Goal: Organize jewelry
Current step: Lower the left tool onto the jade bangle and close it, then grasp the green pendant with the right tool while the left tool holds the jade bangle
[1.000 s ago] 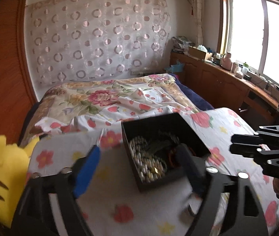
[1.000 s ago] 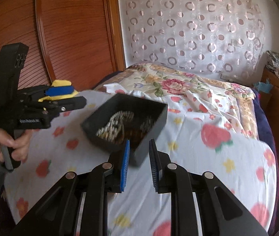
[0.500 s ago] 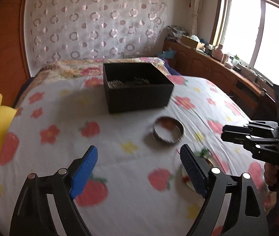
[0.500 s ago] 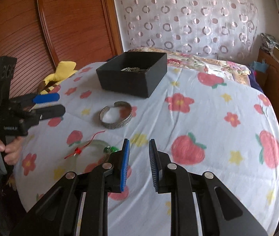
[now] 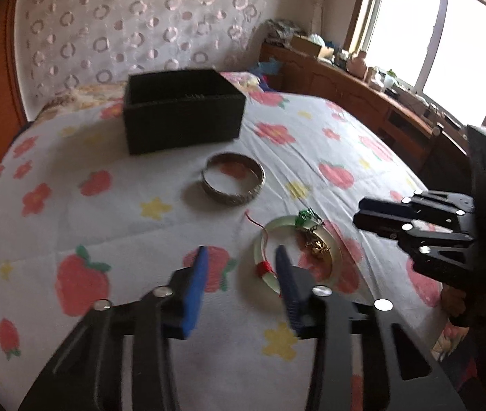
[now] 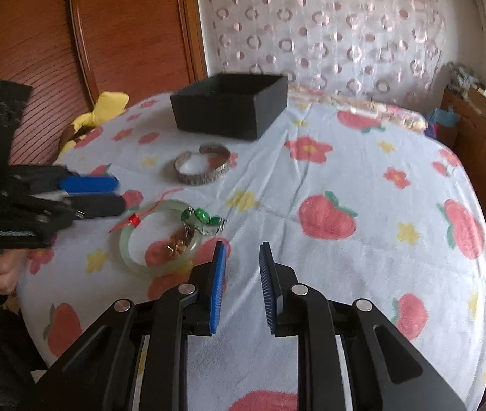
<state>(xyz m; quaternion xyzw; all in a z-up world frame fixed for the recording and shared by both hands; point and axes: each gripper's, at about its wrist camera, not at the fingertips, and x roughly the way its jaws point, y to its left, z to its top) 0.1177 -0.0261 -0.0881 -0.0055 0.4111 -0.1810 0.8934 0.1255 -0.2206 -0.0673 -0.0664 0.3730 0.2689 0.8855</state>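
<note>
At the far left edge of the cloth a yellow plush toy (image 6: 106, 109) sits against the wooden wardrobe. Next comes the left gripper (image 5: 241, 263), which has dropped from high over the box 1 second ago to just above the flowered white bedspread (image 5: 311, 144); its 2 blue pads, wide apart half a second ago, now stand at a medium gap and hold nothing. Behind it, at the far side of the spread, the open black rectangular box (image 5: 183, 109) already showed beads inside 1 second ago, though its contents are hidden from this low angle. In front of the box lies the silver open cuff bracelet (image 5: 232, 183), apart from everything. Nearer and to the right rests the pale green jade bangle (image 5: 297, 253), with a red cord, a small gold chain piece and a green gem clasp lying on or inside its ring; the left gripper's right pad hangs just beside its near edge. Furthest right, the right gripper (image 6: 241, 274) hovers with its pads narrowly parted and empty, close to the bangle. The lowering and narrowing suggest that the bangle is the next pickup, with 2 pieces seemingly left to box.
</note>
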